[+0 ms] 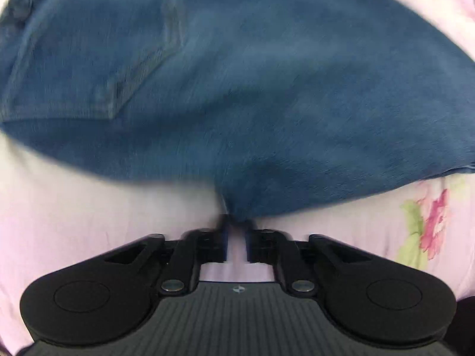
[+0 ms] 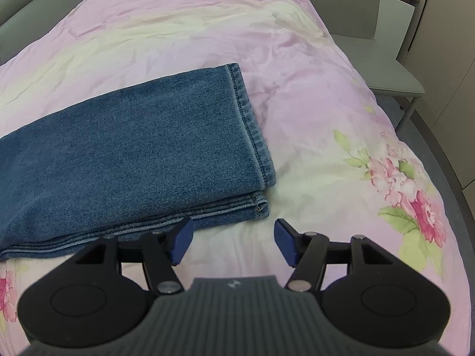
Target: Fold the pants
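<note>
Blue denim pants (image 1: 237,89) lie spread on the pink bedcover, blurred in the left wrist view, with a back pocket at the left. My left gripper (image 1: 236,222) points down at the near edge of the pants, shut on a pinch of denim that bunches into its fingertips. In the right wrist view the pants' leg ends (image 2: 148,148) lie stacked, hems toward the right. My right gripper (image 2: 233,241) is open just in front of the near hem corner; its left finger (image 2: 181,243) sits against the denim edge, and only bedcover lies between the pads.
The pink floral bedcover (image 2: 326,118) covers the bed, with printed flowers (image 2: 415,201) near its right edge. A grey chair (image 2: 386,68) stands beside the bed at the right. A grey headboard or wall (image 2: 29,9) runs along the far left.
</note>
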The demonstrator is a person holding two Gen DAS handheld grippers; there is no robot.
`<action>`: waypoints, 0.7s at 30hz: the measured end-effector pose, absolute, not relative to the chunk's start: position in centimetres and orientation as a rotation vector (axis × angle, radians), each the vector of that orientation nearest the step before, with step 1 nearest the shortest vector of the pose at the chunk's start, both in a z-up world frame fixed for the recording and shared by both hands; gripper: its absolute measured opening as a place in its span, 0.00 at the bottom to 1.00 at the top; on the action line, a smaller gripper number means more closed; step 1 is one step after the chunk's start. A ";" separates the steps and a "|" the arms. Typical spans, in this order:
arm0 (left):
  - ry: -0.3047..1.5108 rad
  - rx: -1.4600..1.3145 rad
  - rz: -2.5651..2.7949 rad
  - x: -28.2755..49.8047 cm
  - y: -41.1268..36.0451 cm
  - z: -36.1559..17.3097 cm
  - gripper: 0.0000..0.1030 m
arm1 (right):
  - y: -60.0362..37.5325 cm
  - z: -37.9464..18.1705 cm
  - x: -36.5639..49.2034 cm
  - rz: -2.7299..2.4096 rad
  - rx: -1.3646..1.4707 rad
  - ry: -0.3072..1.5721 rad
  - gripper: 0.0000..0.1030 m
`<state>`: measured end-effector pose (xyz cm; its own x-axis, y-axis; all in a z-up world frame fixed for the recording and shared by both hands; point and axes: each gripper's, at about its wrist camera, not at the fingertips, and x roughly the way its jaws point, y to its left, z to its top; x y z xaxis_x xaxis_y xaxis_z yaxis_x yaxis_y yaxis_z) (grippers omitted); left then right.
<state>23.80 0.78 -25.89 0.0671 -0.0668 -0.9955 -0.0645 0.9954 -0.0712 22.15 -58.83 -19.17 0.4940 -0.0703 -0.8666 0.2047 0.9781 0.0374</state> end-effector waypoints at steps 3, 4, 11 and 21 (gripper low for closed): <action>1.471 -0.094 -0.015 23.3 1.4 -25.3 0.00 | -59.6 -18.8 21.6 -0.167 0.205 1.016 0.59; 1.441 -0.051 -0.044 23.2 0.9 -24.5 0.00 | -60.0 -18.8 21.6 -0.170 0.243 1.005 0.59; 1.281 0.102 -0.180 23.4 -1.5 -19.3 0.10 | -62.7 -20.2 22.8 -0.276 0.530 0.930 0.58; 1.173 0.140 -0.079 24.0 0.8 -15.6 0.12 | -63.8 -24.0 24.8 -0.399 0.891 0.860 0.00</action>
<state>24.04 0.79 -15.65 0.3863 0.0116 -0.9223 0.1345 0.9885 0.0687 24.76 -63.79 -23.98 0.6105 0.0362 -0.7912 0.6276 0.5872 0.5112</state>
